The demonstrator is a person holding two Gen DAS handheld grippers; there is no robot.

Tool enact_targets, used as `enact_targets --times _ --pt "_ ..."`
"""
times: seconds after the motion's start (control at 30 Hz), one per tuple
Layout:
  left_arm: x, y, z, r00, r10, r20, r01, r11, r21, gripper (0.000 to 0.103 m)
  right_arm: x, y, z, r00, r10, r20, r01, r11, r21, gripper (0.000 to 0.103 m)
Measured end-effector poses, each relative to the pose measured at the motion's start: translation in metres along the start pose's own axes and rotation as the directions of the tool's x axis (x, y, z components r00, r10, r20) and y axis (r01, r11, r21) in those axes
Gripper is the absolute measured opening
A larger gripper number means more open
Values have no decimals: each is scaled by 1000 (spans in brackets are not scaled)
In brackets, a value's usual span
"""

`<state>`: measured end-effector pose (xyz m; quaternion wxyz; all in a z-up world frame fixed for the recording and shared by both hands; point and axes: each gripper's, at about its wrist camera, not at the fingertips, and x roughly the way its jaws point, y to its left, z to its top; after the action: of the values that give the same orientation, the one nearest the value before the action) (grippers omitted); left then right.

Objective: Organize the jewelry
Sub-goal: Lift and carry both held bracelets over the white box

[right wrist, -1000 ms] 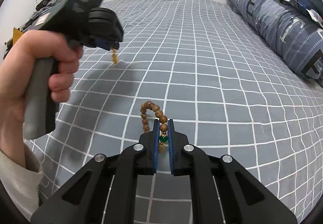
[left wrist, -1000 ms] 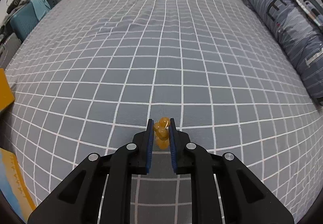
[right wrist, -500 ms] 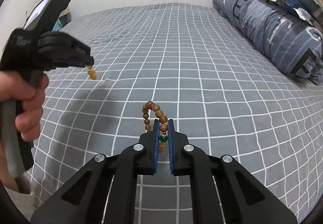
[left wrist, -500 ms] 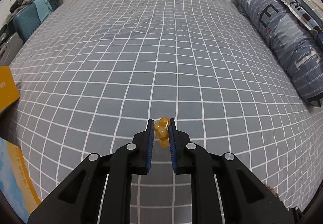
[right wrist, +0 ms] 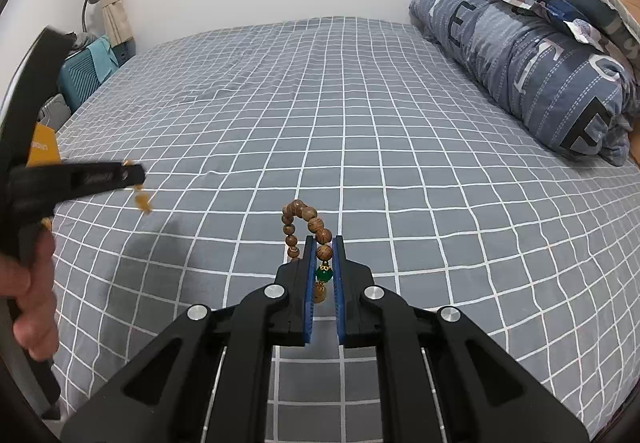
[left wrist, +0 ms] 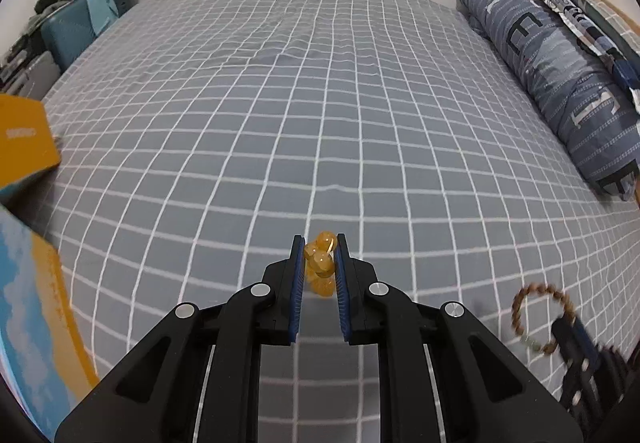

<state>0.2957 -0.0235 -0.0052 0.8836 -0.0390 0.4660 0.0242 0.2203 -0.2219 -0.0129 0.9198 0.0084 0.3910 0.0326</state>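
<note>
The left gripper (left wrist: 319, 257) pinches an amber bead bracelet (left wrist: 320, 267) between its blue pads, the beads bunched at the fingertips and held above the grey checked bedspread (left wrist: 280, 103). The right gripper (right wrist: 321, 255) is clamped on a wooden bead bracelet (right wrist: 306, 223) (a green bead (right wrist: 324, 275) and a gold charm sit between the pads), its loop arching toward 11 o'clock. From the right wrist view, the left gripper sits at 9 o'clock. A rolled blue duvet (right wrist: 528, 63) lies at 2 o'clock, a yellow box (left wrist: 24, 143) at the left view's 9 o'clock.
</note>
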Motion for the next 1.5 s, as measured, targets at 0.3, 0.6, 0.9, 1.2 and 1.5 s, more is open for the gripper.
enact_targets --times 0.3,0.6,0.9,1.2,1.5 --pt "-46 30 -36 998 18 52 -18 1000 -10 14 -13 10 -4 1000 2 -8 -3 1000 -17 7" --pt "-96 72 -66 993 37 112 -32 999 -40 14 -30 52 -5 1000 23 3 -23 999 -49 7" --pt "-131 110 -79 987 65 146 -53 995 -87 14 -37 118 7 998 67 -1 -67 992 -103 7" --pt "-199 182 -81 965 162 207 -128 977 -169 14 -82 212 32 979 196 53 -182 964 -196 7" --pt "-236 266 -113 939 287 191 -218 923 -318 14 -113 330 19 931 364 38 -332 884 -328 7"
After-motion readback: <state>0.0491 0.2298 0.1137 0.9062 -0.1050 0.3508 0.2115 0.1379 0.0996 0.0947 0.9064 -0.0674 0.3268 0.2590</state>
